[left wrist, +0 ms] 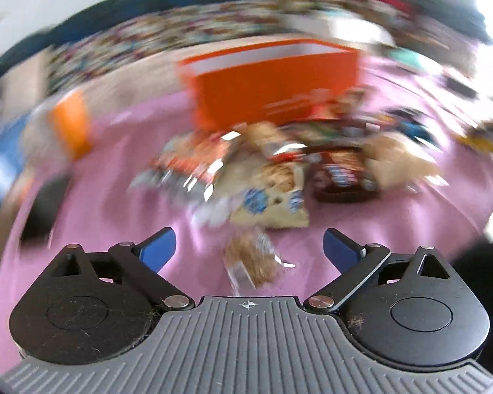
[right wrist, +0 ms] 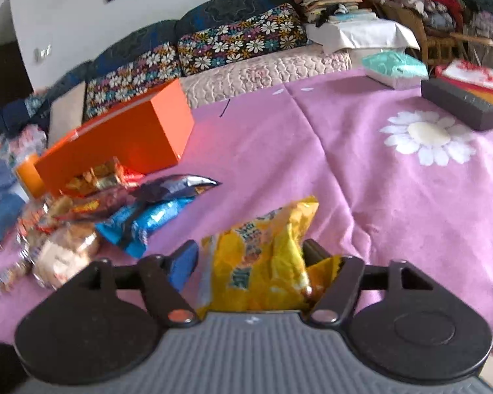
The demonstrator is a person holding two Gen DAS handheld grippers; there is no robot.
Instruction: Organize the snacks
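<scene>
In the left wrist view my left gripper stands open above the pink cloth. A small clear packet of brown snacks lies on the cloth between its blue fingers, untouched. Beyond it a blurred heap of snack bags sits in front of an orange box. In the right wrist view a yellow snack bag fills the gap of my right gripper. Its left finger stands just clear of the bag, and the bag's corner covers the right one.
In the right wrist view the orange box lies far left, with blue and dark snack bags before it. A dark long box and a teal pack sit far right. A flowered sofa runs behind the cloth.
</scene>
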